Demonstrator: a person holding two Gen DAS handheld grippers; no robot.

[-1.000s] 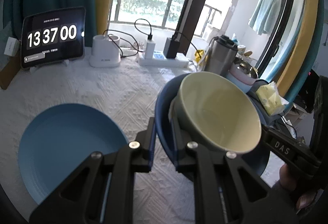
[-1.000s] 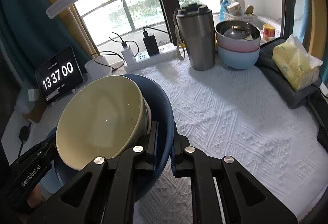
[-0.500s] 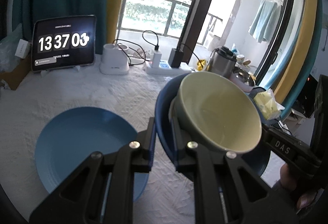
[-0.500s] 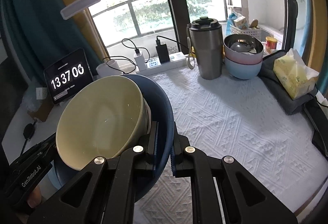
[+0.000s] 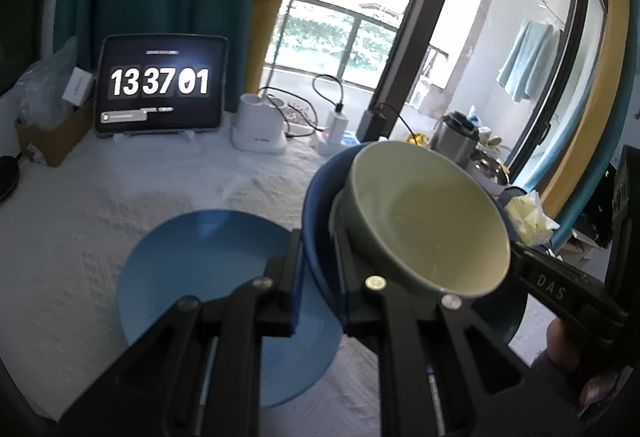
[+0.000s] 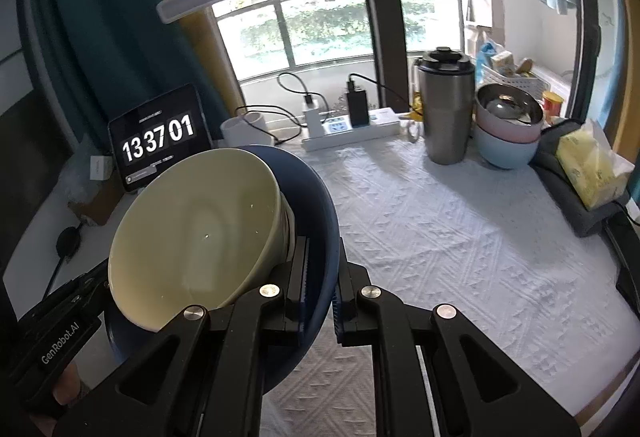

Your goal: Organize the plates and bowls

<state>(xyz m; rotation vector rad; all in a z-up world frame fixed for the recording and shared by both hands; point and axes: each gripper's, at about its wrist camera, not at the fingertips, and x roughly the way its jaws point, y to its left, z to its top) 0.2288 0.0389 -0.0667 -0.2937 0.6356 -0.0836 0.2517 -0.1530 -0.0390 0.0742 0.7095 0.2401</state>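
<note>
2 grippers (image 5: 318,269) (image 6: 320,277) clamp 1 navy bowl (image 6: 316,197) w/ 1 cream bowl (image 6: 200,237); 1 blue plate (image 5: 192,277) below.

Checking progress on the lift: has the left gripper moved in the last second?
Yes. The left gripper has risen and backed off: the tablet clock and light blue plate sit lower-right.

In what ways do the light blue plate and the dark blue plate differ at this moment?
The light blue plate lies flat on the white tablecloth; the dark blue plate is lifted, clamped at opposite rims by the left hand-held gripper and the right hand-held gripper. The light one is empty; the dark one carries a cream bowl. Both are round.
</note>
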